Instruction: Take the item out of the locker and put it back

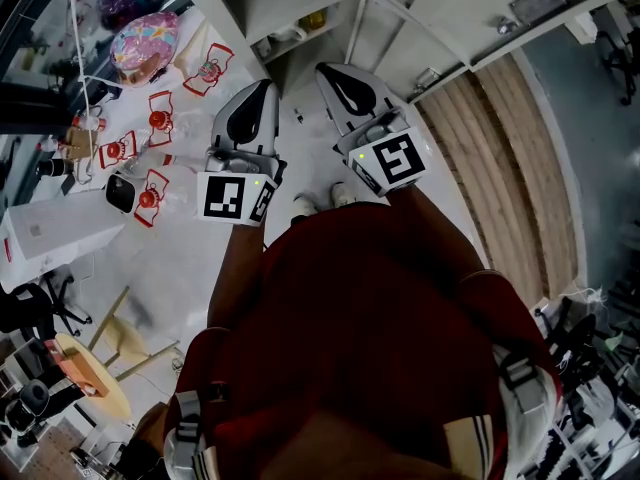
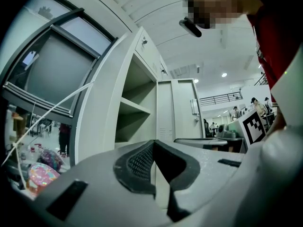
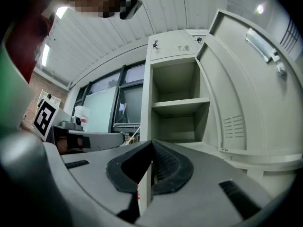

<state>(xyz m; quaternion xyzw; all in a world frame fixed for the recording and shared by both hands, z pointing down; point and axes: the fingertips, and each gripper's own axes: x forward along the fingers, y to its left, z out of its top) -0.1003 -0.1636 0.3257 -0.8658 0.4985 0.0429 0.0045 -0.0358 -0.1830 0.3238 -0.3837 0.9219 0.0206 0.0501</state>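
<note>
Open grey locker [image 3: 147, 79] seen from in front; the item is hard to place; the head view shows a small yellowish thing [image 1: 313, 18] on a low shelf inside, probably the item, too small to name; it lies in the locker, well apart from both grippers. The upper shelf [image 3: 180, 103] in the right gripper view is bare; the door [image 3: 246, 79] stands swung open to the right. The left gripper [image 2: 154, 146] has its jaws pressed together with nothing between them; the right gripper [image 3: 151, 144] is likewise closed and empty; both are held about level, side by side, pointing at the locker. An item inside with empty grippers fits either a moment ahead of taking it out or one after it has gone back in; the pictures do not settle which. In either case, good practice is to keep both grippers clear of the door edge and the shelf lip, and move them straight along the opening. Hidden or unclear: the low shelf is out of sight in both gripper views; the item's shape and how it rests cannot be read; the person's red top [image 1: 370, 298] fills the lower part of the head view.
</note>
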